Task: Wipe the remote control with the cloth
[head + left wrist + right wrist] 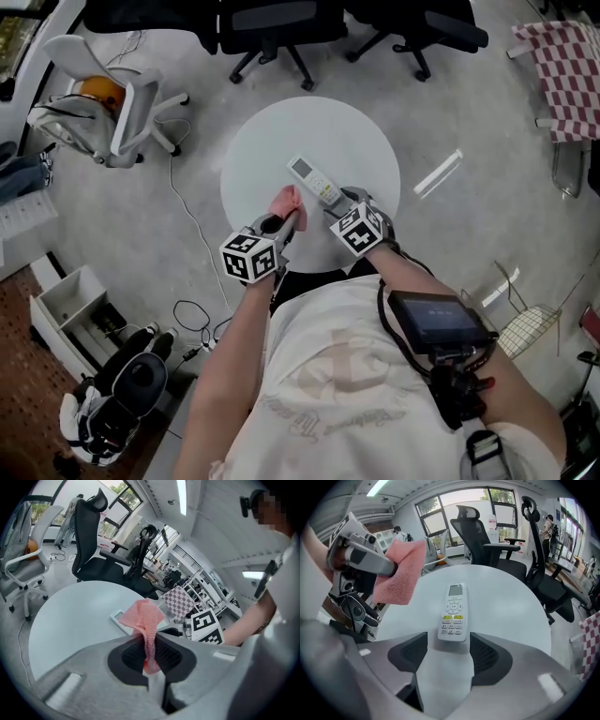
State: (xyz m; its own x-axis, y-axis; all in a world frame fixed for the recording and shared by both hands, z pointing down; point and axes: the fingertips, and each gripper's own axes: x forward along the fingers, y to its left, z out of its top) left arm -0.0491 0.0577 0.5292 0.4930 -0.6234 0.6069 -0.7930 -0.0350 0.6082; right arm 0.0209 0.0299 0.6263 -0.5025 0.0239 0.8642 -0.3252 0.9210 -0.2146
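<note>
Looking down in the head view, the remote control [314, 181] lies on the round white desk [272, 141], slanted from 11 to 5 o'clock, in the desk's 6 o'clock half. The pink cloth [287, 200] is just at its 8 o'clock, pinched in the left hand-held gripper [292, 217]. The right hand-held gripper [345, 199] is at the remote's 5 o'clock end.

In the left gripper view, the jaws are clamped narrow on the cloth, which bunches above them.

In the right gripper view, the jaws stand wide with the remote's near end between them at 12 o'clock, neither pad pressing on it. The cloth is at 10 o'clock.
</note>
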